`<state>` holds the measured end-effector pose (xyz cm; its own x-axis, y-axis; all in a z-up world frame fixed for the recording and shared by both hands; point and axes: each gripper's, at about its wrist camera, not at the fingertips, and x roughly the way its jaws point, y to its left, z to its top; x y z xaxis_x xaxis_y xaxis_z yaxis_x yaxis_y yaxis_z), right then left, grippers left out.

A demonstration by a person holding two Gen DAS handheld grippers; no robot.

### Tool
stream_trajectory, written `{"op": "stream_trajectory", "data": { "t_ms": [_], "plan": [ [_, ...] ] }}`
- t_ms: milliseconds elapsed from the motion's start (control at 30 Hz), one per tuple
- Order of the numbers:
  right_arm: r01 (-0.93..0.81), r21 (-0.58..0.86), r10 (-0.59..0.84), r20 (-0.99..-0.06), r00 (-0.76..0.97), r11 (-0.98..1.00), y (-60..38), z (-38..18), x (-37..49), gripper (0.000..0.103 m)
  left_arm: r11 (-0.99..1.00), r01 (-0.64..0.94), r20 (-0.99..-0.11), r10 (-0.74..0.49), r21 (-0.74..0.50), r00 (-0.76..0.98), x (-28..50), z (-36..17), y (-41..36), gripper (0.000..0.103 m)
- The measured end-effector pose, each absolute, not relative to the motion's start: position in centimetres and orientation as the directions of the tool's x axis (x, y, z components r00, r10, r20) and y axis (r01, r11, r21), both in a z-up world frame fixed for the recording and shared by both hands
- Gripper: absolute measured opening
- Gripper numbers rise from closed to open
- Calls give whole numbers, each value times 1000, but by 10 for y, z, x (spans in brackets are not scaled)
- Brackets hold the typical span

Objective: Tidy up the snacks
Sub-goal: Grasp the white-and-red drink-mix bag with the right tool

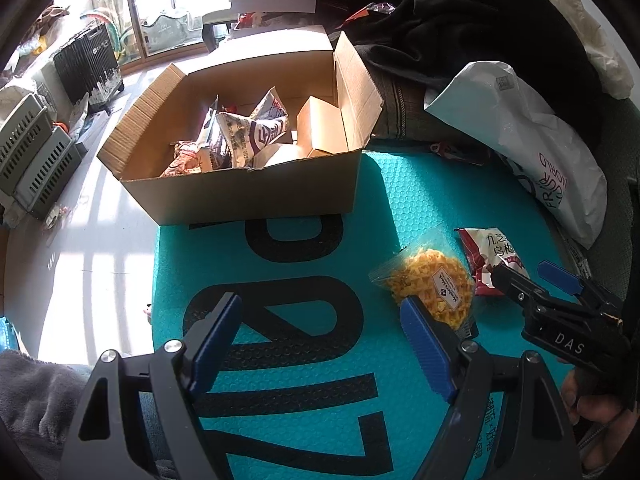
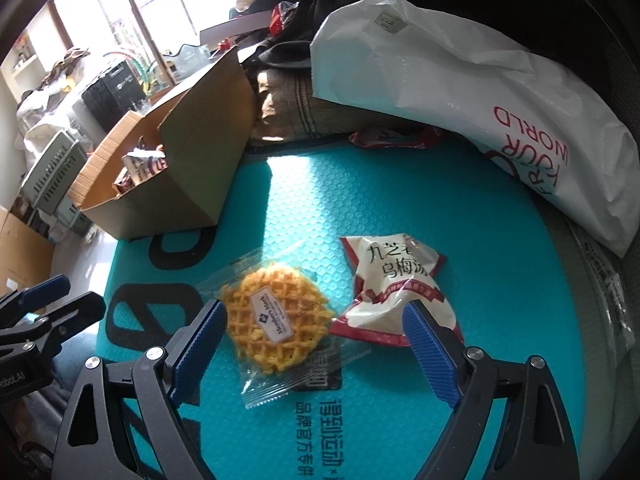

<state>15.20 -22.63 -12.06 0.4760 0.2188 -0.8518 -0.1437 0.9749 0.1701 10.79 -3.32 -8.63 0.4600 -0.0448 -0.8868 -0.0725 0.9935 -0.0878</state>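
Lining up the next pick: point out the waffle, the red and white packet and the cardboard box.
waffle (image 2: 276, 316): right wrist view, on its label.
red and white packet (image 2: 394, 280): right wrist view, white middle.
cardboard box (image 1: 248, 196): left wrist view, front wall.

Left wrist view: steeply down, close over teal mat (image 1: 400, 208), facing cardboard box (image 1: 240, 196). Right wrist view: lower, nearer, angled over waffle packet (image 2: 276, 316) and red-white pouch (image 2: 392, 280). Shared: mat, box, both packets, white bag (image 2: 460, 80).
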Motion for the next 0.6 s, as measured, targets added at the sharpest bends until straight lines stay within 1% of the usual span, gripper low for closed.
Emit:
{"op": "stream_trajectory", "data": {
  "t_ms": [100, 200, 267, 333, 400, 467, 533, 600],
  "plan": [
    [-52, 128, 137, -866, 482, 990, -244, -129, 167, 90, 992, -61, -897, -72, -109, 436, 111, -94, -37, 81],
    [8, 118, 101, -878, 468, 993, -257, -144, 184, 90, 992, -52, -903, -83, -116, 422, 113, -101, -43, 81],
    [50, 92, 65, -916, 395, 995, -262, -162, 197, 90, 991, -49, -907, -92, -123, 412, 114, -104, -45, 81],
    [68, 116, 86, -937, 340, 991, -265, -177, 206, 89, 990, -48, -906, -98, -129, 411, 114, -106, -45, 81],
    [65, 142, 116, -944, 308, 988, -266, -187, 211, 83, 991, -45, -908, -99, -128, 408, 115, -108, -44, 81],
    [37, 113, 97, -950, 297, 993, -260, -191, 211, 77, 991, -47, -909, -98, -128, 405, 116, -109, -41, 81],
    [-28, 80, 85, -951, 297, 996, -248, -190, 208, 73, 989, -56, -910, -102, -136, 401, 117, -111, -36, 81],
    [-80, 109, 127, -948, 290, 991, -237, -187, 202, 71, 986, -70, -911, -114, -154, 396, 117, -112, -29, 81]
  ]
}}
